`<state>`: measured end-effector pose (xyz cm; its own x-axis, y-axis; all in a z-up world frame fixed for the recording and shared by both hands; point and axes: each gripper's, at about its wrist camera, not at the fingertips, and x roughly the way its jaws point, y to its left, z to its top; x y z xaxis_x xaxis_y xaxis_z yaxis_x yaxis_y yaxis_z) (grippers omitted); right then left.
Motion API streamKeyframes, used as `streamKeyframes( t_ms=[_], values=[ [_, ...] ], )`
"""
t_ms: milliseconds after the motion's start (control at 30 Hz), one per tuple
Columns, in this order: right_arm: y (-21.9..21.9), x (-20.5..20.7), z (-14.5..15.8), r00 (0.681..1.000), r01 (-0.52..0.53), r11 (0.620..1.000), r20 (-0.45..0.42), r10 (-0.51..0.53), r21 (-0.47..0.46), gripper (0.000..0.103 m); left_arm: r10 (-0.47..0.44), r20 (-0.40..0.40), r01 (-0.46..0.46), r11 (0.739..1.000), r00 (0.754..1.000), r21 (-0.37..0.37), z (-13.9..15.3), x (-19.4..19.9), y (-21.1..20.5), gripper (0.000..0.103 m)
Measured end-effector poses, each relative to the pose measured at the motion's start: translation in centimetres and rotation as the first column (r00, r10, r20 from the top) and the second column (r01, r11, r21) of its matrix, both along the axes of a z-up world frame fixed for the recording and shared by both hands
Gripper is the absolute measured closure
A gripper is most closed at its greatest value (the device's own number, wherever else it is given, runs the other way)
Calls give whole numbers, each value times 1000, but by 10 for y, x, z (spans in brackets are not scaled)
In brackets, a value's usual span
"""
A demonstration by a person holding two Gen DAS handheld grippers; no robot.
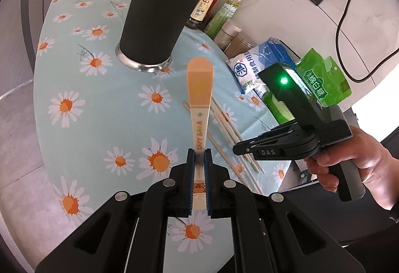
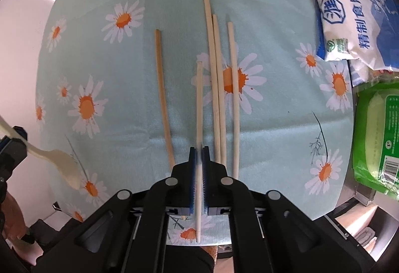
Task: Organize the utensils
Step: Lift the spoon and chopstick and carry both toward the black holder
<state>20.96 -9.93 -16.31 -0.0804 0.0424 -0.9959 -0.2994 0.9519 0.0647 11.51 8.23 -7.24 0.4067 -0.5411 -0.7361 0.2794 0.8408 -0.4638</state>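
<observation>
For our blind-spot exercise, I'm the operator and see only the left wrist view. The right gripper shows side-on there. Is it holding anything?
Observer: Yes. The right gripper is shut on a pale chopstick, which runs straight forward between its pads.
Operator: How many chopsticks are left to pick up? My spoon hides part of them.
Observer: Four loose chopsticks lie on the cloth.
Operator: Are they bunched together?
Observer: Three pale ones lie close together just right of the held one. The tan one lies apart, to its left.
</observation>
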Motion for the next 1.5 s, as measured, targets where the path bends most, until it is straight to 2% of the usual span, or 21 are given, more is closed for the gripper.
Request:
streamKeyframes(
  t_ms=[233, 433, 600, 967, 1200, 1500],
  values=[
    [-10, 2, 29, 998, 24, 997, 49, -28, 80, 97, -13, 14, 13, 1000, 1000, 16, 6, 8, -3, 97],
    [-14, 4, 58, 992, -1, 988, 125, -19, 155, 97, 0, 52, -2, 999, 999, 37, 21, 14, -8, 97],
    [-20, 14, 79, 985, -21, 960, 170, -28, 281, 97, 17, 93, -23, 997, 995, 68, 39, 20, -14, 97],
    [-15, 34, 136, 943, -168, 847, 333, -12, 504, 97, 70, 206, -90, 992, 976, 89, 83, 41, -24, 97],
    [-13, 58, 163, 903, -267, 745, 429, -30, 612, 97, 114, 271, -142, 986, 956, 84, 112, 60, -25, 97],
    [-21, 96, 196, 813, -350, 662, 566, -137, 663, 97, 166, 335, -209, 973, 927, 96, 140, 95, -22, 97]
  ],
)
